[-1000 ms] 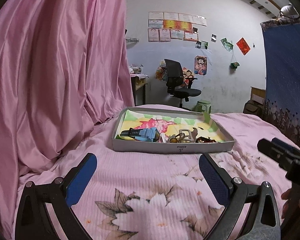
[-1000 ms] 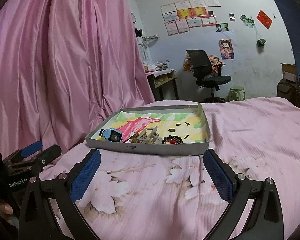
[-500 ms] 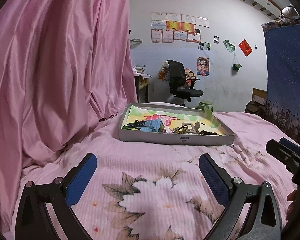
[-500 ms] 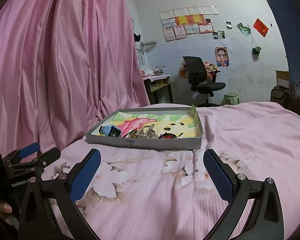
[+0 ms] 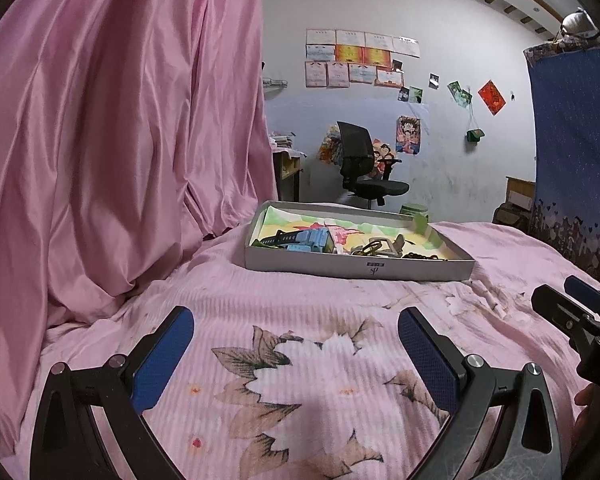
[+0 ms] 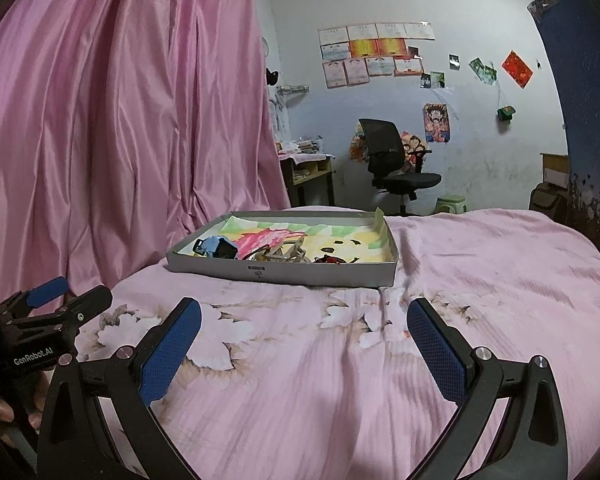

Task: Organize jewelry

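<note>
both grippers, left gripper (image 5: 294, 354) and right gripper (image 6: 304, 342), hung wide open over the pink bedspread (image 5: 320, 312), gripping nothing. the grey tray (image 5: 360, 270) of jewelry sat at 12 o'clock, well apart.

Black gripper (image 6: 304, 344) frames, blue textured pads (image 6: 168, 352), silver screws.

A shallow box (image 5: 360, 268) sits on a bed (image 5: 300, 340) at frame centre. Inside it, a watch (image 5: 304, 238) lies left, a bracelet (image 5: 422, 257) right. A curtain (image 5: 120, 140) fills the left; an office chair (image 5: 364, 168) stands behind the box.
</note>
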